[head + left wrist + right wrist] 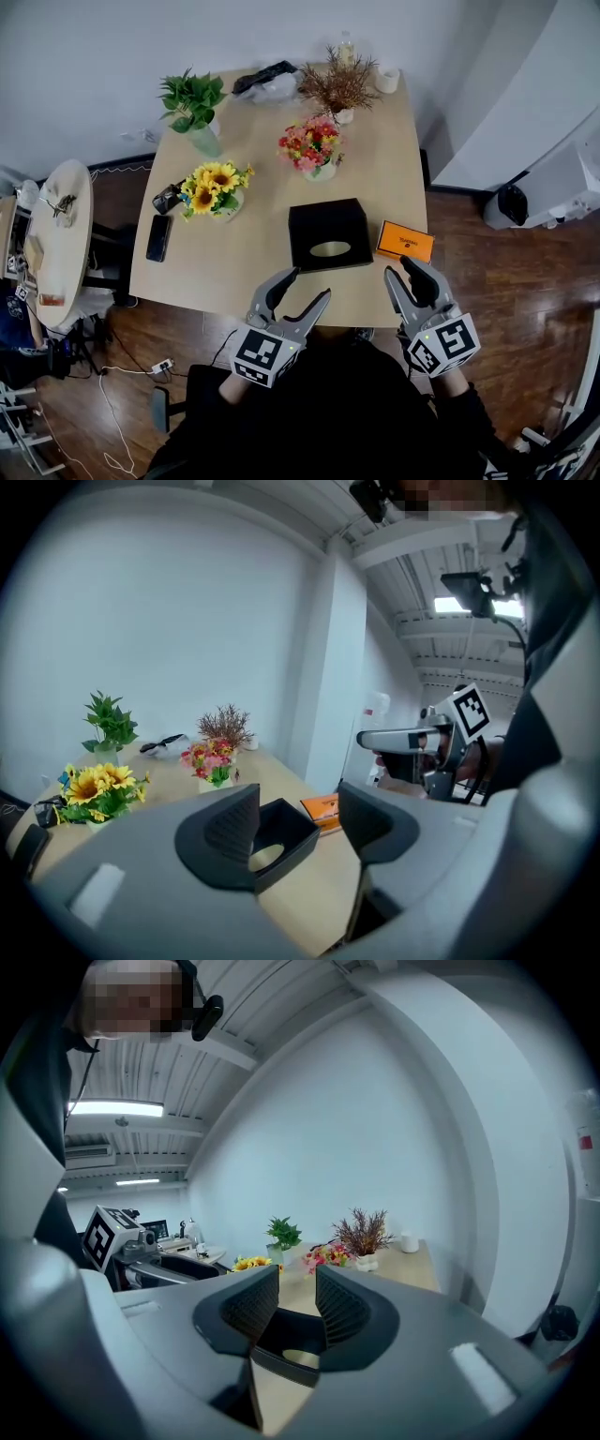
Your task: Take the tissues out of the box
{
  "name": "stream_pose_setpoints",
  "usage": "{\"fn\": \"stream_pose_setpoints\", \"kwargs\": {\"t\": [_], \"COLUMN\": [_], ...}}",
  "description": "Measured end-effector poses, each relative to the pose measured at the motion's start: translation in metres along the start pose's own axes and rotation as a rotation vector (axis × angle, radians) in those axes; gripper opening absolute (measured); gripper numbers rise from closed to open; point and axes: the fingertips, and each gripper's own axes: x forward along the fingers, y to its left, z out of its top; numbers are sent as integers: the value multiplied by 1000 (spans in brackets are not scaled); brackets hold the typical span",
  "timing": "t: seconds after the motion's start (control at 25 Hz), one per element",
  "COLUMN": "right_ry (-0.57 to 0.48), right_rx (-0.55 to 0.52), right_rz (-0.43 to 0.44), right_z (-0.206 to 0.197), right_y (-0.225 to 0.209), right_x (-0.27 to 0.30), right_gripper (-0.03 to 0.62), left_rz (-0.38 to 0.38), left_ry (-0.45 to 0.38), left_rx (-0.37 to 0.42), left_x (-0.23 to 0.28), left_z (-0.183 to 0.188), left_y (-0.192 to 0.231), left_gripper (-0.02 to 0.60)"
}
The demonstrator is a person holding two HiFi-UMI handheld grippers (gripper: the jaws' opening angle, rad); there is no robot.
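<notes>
The black tissue box (328, 234) stands on the counter (234, 272) near its near edge, with the oval slot on top. In the slot only a pale patch shows, and no tissue stands up out of it. Both tools are held at the near edge, well apart from the box and not touching it. The left hand-held gripper (306, 285) has its jaws partly apart, with nothing between them. The right hand-held gripper (397, 266) has its jaws almost together and it is also empty. I judge that the taking out is not yet begun. The first risk is that the tissue lies low in the slot, so the tips must go down into the opening; if they close too shallow, they may catch only the edge of the slot or tear a corner. The second risk is that the box looks light: if no jaw holds it down, it may rise together with the tissue, or slide far toward the pink flowers (311, 145). The orange pack (405, 241) lies just beside the box on the right, and a wide approach of the right tool could push it.
</notes>
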Motion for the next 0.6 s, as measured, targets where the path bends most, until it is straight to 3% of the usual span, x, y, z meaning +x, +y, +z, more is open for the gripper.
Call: {"fn": "stream_pose_setpoints", "kwargs": {"t": [0.6], "right_ry": [2], "right_rx": [-41], "right_rz": [30], "right_z": [-3], "right_y": [15], "right_x": [0], "right_gripper": [123], "left_rz": [-8], "left_ry": [-15], "left_rx": [-2], "left_x": [-2], "left_z": [0], "left_y": [-6], "left_gripper": [249]}}
